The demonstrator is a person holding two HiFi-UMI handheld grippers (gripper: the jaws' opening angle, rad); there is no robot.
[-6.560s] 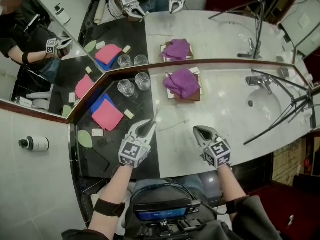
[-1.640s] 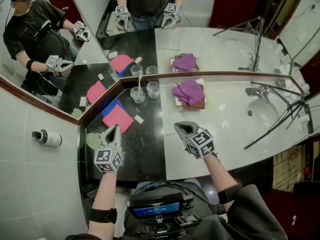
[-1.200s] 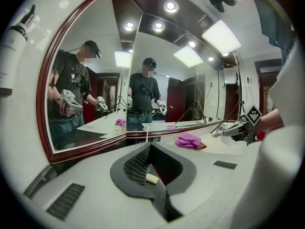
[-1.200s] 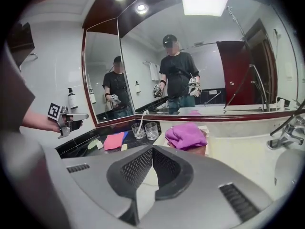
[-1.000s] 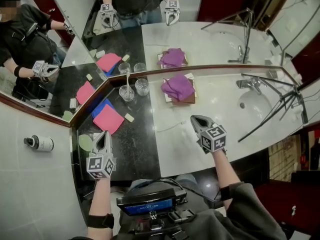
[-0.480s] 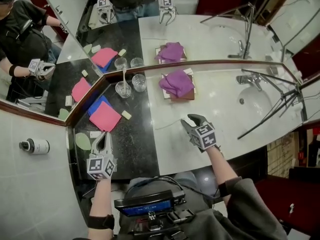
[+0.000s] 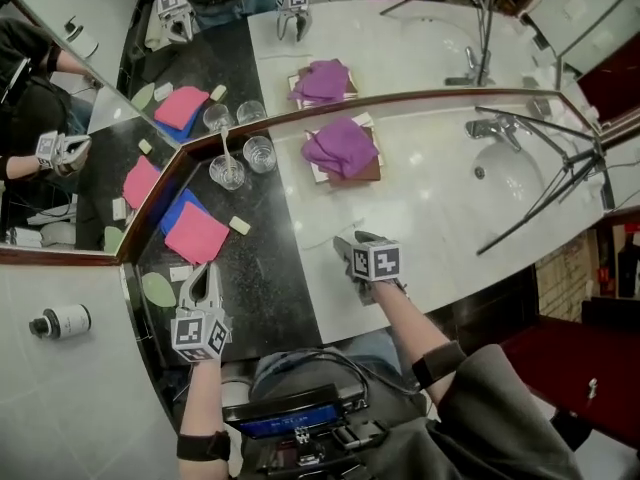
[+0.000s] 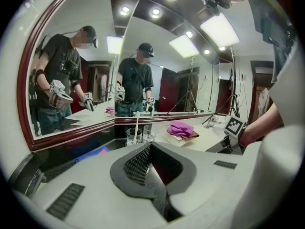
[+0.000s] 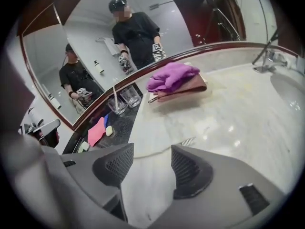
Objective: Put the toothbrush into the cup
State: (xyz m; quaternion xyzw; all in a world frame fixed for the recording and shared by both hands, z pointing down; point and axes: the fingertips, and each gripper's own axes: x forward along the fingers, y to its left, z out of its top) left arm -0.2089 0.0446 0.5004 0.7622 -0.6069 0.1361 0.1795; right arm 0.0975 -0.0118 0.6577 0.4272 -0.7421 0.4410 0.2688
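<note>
Pointing steeply down, the right gripper (image 7: 346, 249) has its jaws wide apart; they have just been opening, and nothing is between them yet. I think they are spread to take the toothbrush (image 9: 167, 147), which lies flat on the white marble counter (image 7: 440, 218) just ahead of the jaws and across their gap. It is thin, white and stiff, with short bristles at one end, so the dark meshed pads (image 9: 116, 165) should close on the handle. The left gripper (image 7: 204, 274) is closed and empty and hovers over the black stone part (image 7: 270, 268), probably only waiting. Two clear glass cups stand at the back, well apart from the toothbrush: the left cup (image 7: 227, 172) holds already a white brush (image 7: 224, 148), and the right cup (image 7: 259, 154) is empty.
</note>
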